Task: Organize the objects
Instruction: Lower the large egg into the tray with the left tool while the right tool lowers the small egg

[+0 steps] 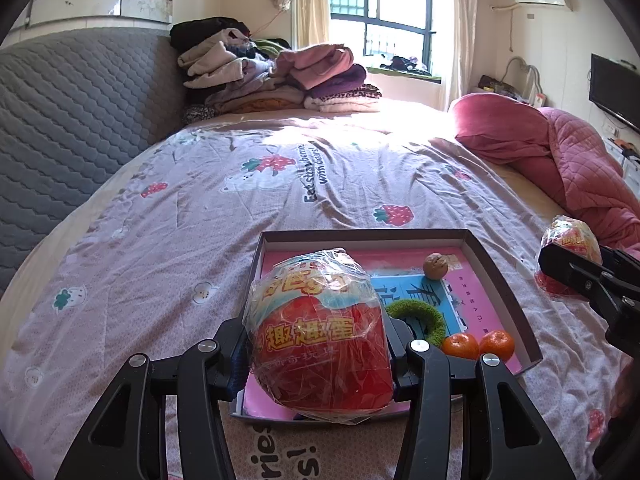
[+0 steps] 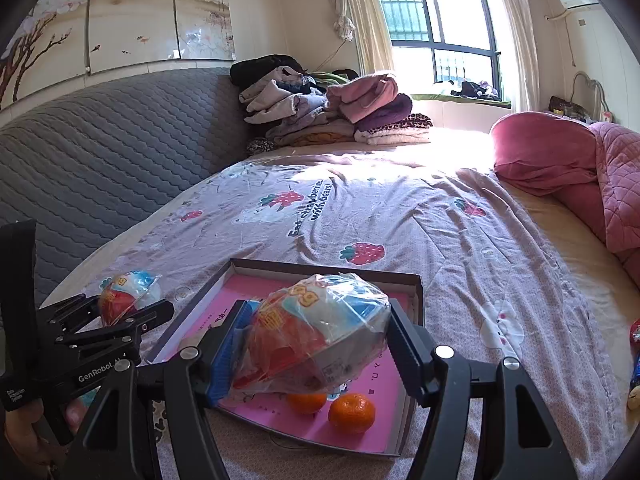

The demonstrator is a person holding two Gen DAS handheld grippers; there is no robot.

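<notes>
A shallow cardboard box lid [image 1: 500, 276] with a pink lining lies on the bed; it also shows in the right wrist view [image 2: 416, 292]. It holds two tangerines [image 1: 478, 346] [image 2: 352, 412], a walnut [image 1: 436, 266] and a green fuzzy ring [image 1: 416, 312]. My left gripper [image 1: 318, 344] is shut on a red plastic-wrapped toy egg [image 1: 320, 340], held above the lid's near left part. My right gripper [image 2: 312, 344] is shut on a second wrapped toy egg [image 2: 316, 332] above the lid. Each gripper shows in the other's view, the right one [image 1: 576, 268] and the left one [image 2: 120, 312].
The bed has a strawberry-print sheet [image 1: 280, 200]. Folded clothes [image 1: 276, 76] are piled at the far end. A pink quilt [image 1: 560, 152] lies at the right. A grey padded headboard [image 1: 72, 120] runs along the left. Small items [image 2: 634, 364] lie at the bed's right edge.
</notes>
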